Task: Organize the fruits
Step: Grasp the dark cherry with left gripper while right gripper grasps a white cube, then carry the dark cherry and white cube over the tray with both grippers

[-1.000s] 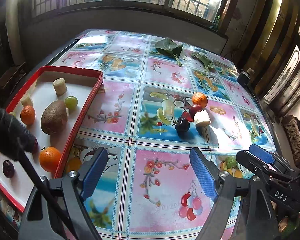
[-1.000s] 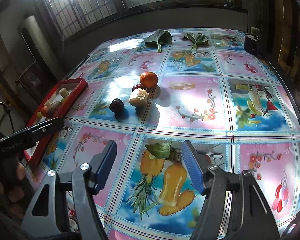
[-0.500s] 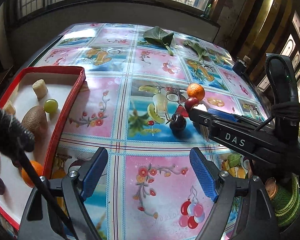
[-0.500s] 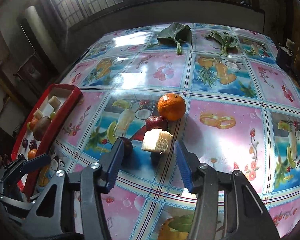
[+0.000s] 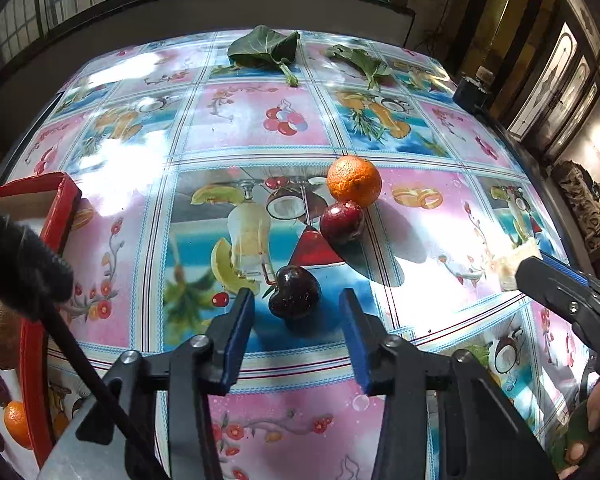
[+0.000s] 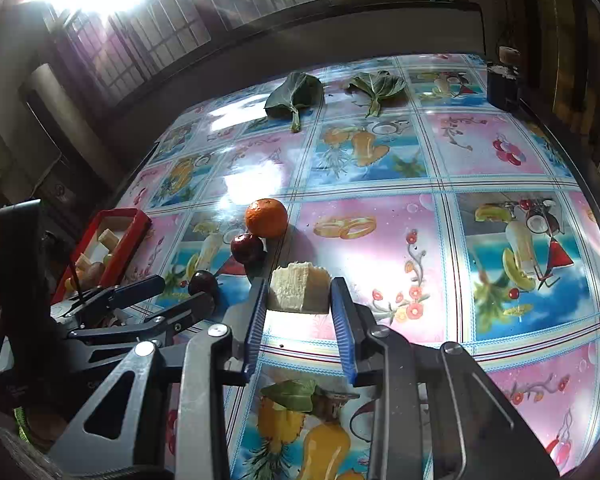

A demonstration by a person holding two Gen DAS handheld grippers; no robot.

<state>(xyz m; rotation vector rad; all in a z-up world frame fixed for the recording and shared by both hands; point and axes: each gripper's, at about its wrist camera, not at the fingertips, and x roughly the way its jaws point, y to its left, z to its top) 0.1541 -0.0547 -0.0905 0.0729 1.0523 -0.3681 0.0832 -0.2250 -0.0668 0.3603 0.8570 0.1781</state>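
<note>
Two leaves, one orange, two dark fruits, one banana chunk.

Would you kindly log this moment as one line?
left tool: open around dark plum | right tool: shut on banana chunk | orange: on table

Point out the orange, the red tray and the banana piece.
orange (image 5: 354, 181), left wrist view, middle of its peel.
red tray (image 6: 130, 236), right wrist view, its near rim.
banana piece (image 6: 298, 288), right wrist view, its cut face.

A glossy plastic tablecloth mirrors window glare beneath the dimpled orange and shiny dark plum.
</note>
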